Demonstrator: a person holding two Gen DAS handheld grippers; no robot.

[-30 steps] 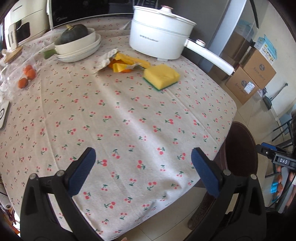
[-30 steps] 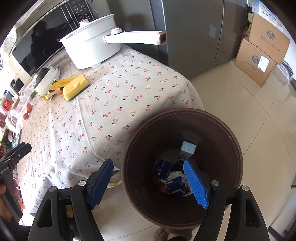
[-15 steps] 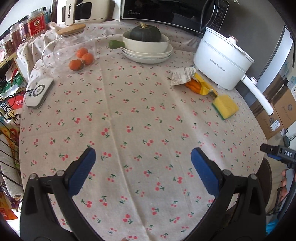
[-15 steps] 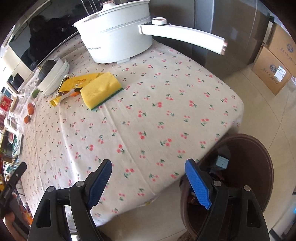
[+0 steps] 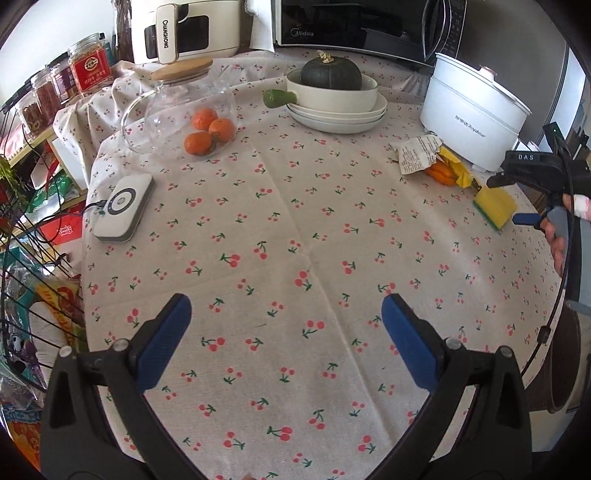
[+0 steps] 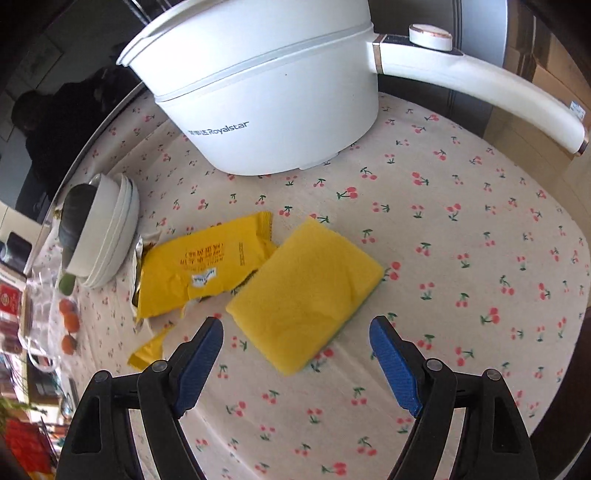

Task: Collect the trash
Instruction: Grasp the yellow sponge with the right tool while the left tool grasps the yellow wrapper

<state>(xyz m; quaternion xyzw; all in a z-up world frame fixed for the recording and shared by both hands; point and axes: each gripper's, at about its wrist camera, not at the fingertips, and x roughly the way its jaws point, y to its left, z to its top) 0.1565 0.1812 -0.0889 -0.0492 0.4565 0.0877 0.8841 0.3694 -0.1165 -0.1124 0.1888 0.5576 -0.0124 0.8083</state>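
Round table under a pale cloth printed with red cherries, creased along a fold down the middle. At the far edge, a black microwave and a cream appliance; jars on a shelf to the left, with a wire rack of packets below. On the cloth: a glass jug lying over three oranges, a white charger pad, stacked white bowls carrying a dark green squash, a white electric pot with a long handle. Trash beside the pot: torn yellow wrapper touching the corner of a yellow sponge, a yellow scrap just beside, a crumpled receipt near the wrapper. Left gripper spread wide over bare cloth, nothing between the pads. Right gripper also wide and empty, pointing down just short of the sponge's near edge. Brown bin rim low at the table's right side.
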